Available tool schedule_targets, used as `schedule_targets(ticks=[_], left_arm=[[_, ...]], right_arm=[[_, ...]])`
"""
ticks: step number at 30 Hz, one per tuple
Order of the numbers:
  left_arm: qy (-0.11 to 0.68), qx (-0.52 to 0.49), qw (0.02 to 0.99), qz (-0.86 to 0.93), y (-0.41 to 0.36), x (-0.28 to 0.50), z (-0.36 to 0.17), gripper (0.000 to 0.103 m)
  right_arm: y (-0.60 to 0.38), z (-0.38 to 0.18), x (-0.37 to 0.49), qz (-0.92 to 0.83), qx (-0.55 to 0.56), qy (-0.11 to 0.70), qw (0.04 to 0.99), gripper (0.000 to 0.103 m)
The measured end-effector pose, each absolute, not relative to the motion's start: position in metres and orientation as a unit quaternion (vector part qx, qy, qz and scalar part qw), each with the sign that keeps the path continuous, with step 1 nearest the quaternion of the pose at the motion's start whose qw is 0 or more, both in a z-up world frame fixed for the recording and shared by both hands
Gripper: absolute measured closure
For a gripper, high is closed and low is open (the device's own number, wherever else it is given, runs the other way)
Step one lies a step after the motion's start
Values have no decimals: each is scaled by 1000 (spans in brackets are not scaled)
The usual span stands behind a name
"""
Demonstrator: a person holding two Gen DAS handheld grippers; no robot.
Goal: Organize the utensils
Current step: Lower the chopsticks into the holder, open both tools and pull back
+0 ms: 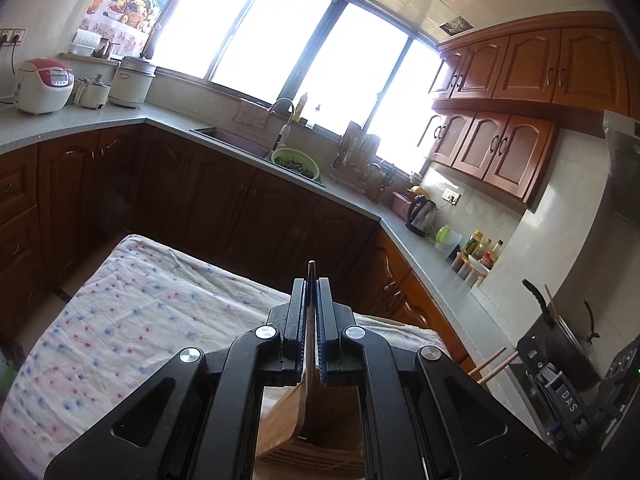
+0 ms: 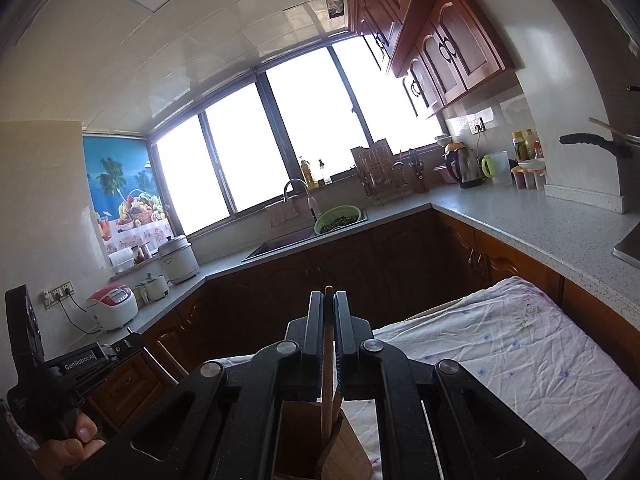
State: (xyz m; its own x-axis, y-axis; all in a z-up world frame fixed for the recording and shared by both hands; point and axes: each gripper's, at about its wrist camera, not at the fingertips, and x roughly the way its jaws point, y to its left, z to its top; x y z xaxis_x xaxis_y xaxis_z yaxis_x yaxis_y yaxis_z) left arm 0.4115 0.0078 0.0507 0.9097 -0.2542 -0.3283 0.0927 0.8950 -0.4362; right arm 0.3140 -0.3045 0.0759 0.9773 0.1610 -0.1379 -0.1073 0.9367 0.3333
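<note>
The left gripper (image 1: 312, 292) is seen with its jaws closed tight on a thin wooden utensil (image 1: 310, 344), whose tip sticks out just beyond them. Its lower end reaches down to a wooden utensil holder (image 1: 292, 436) that stands close below the gripper, at the near edge of a table covered by a dotted cloth (image 1: 120, 320). Whether the utensil rests inside a compartment cannot be told.

At the far right of the left wrist view, the other gripper is seen with two wooden sticks (image 1: 492, 364) beside it.

The right gripper (image 2: 329, 304) is likewise closed, its jaws clamped on a wooden utensil handle (image 2: 328, 360) that runs down into the wooden holder (image 2: 304, 440) below. A second wooden piece is seen just beside it in the holder. The cloth-covered table (image 2: 520, 360) lies to the right.

At the lower left of the right wrist view, a hand (image 2: 68, 448) is wrapped around the left gripper's handle.

In the background, a sink (image 2: 280, 246) with a green colander (image 2: 340, 220) is set under bright windows.
</note>
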Motion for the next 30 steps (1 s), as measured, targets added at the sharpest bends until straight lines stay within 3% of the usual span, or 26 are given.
schedule_targets(ticks=[19,23,25,27,28,30], left_arm=[[243,-167,950,-103,-11,422,35,99],[251,-166,948,-102,-9,423,35,99],[252,-169,947,-103,-6,421,35,95],[250,-174,947,-103,-3,417,36,79],[246,-175,948,-100,-1,414,37,67],[239,-175,950,-95,2,407,39,60]], right_arm=[[-303,55,327,61,181,120,974,97],[-304,56,329,62,187,132,972,92],[-306,56,329,60,192,137,970,88],[-309,56,326,59,201,136,968,64],[-311,56,323,61,207,133,967,57],[-313,58,318,56,209,128,968,51]])
